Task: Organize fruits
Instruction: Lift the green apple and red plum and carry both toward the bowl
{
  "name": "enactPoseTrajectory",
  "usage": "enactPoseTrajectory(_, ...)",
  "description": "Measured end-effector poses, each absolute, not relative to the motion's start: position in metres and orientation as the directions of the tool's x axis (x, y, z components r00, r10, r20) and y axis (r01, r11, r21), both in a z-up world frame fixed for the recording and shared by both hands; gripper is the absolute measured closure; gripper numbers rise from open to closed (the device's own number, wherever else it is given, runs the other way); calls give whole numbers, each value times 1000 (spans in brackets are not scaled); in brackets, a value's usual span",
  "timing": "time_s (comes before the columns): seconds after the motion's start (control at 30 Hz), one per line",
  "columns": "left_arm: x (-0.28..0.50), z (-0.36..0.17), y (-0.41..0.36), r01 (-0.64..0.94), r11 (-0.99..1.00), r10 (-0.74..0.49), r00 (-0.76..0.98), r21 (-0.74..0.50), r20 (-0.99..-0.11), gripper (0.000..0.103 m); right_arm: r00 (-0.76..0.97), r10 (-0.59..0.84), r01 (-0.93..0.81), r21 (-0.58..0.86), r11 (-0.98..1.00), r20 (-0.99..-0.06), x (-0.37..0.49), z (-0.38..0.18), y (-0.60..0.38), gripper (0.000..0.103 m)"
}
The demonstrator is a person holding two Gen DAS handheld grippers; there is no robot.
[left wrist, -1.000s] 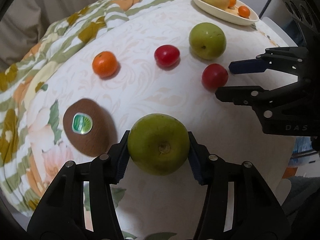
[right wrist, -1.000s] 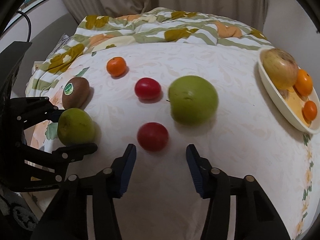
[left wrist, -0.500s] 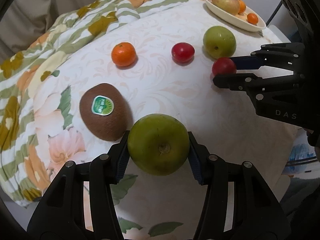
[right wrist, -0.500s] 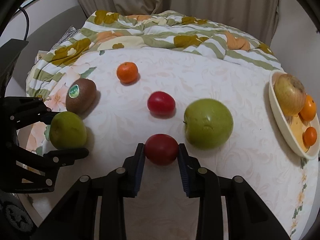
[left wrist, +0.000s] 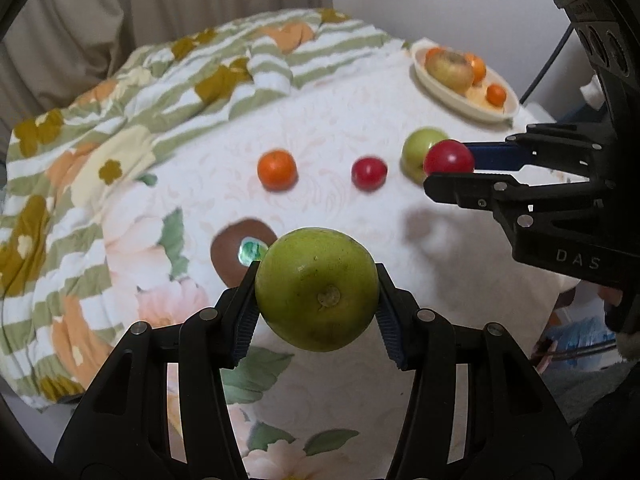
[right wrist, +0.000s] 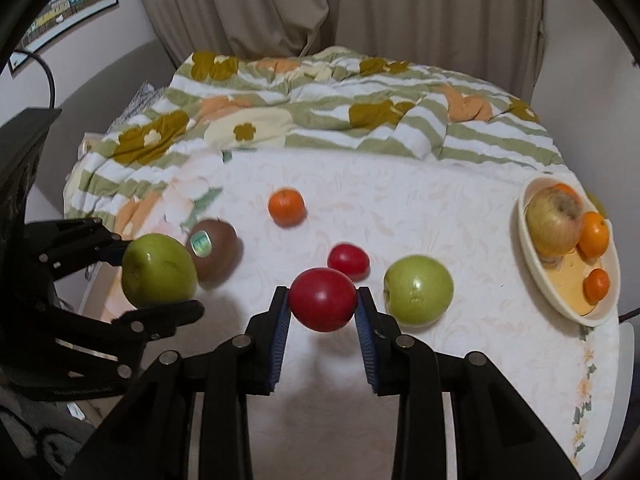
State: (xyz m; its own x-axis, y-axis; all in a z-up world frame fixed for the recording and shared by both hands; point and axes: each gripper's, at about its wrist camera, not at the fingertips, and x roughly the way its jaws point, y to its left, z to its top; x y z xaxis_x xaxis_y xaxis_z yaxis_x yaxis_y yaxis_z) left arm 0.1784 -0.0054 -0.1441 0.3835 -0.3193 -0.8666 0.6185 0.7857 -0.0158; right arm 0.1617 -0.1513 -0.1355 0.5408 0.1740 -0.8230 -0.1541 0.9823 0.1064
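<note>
The left hand-held gripper (left wrist: pixel 318 300) grasps a round, matte green apple (left wrist: pixel 317 289) between ribbed blue pads, lifted clear of the bed (right wrist: pixel 460 216). The right hand-held gripper (right wrist: pixel 322 312) is clenched on a smooth, glossy red fruit (right wrist: pixel 322 299), also held off the surface; its black frame reads "DAS". On the white embossed cover lie a fuzzy brown kiwi (right wrist: pixel 214 249) with a green sticker, unreadable, a tangerine (right wrist: pixel 286 207), another red fruit (right wrist: pixel 348 261) and a second green apple (right wrist: pixel 418 290). At the right edge an oval cream dish (right wrist: pixel 536 276) holds a yellowish apple and small oranges. A rumpled floral, green-striped quilt (right wrist: pixel 320 108) lies behind.
</note>
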Motion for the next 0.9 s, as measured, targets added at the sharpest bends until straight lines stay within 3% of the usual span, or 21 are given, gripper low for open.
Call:
enactPoseTrajectory(0.5,178,-83,-31,562,827,-332,504,12,-797,44,647,160,-71,151,986,-746,149,-71,-192,73)
enactPoseTrajectory(0.9,168,-53,-121,428,904,-289,584,-15,-758,44,651,221,-183,132,974,-726,144,-44,-298,73)
